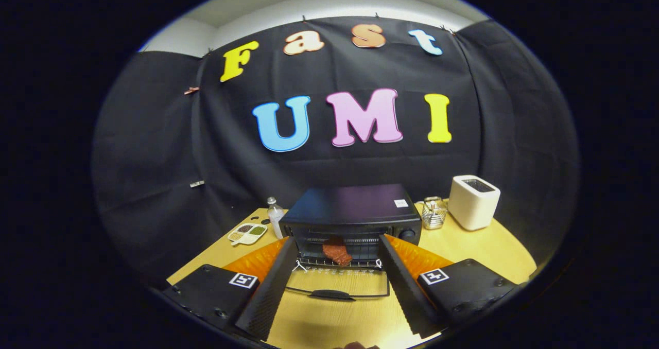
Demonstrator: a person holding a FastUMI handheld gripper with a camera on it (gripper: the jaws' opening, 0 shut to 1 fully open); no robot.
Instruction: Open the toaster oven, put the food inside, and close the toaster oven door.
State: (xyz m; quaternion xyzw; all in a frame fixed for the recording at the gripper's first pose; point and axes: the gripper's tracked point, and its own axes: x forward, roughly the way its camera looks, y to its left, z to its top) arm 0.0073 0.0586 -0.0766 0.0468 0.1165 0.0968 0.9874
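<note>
Toaster oven point(355, 217) is sitting at the middle of the counter point(494, 246) with its glass door point(337, 282) hanging fully open toward the camera, the handle point(332, 294) lying at the near edge. Food point(336, 251) — a reddish-brown piece — is resting on the wire rack point(360, 254) just inside the oven mouth. The hand-held gripper point(337, 315) is hovering in front of the oven with its fingers spread wide and nothing between them, so it is released. Opening and loading are looking finished; closing is the step in hand. Next, the fingers are needing to drop under or onto the handle and swing the door up until it seats. Left of the oven are standing a bottle point(276, 216) and a dish point(247, 233); right of it, a wire basket point(434, 212) and a white toaster point(472, 201).
</note>
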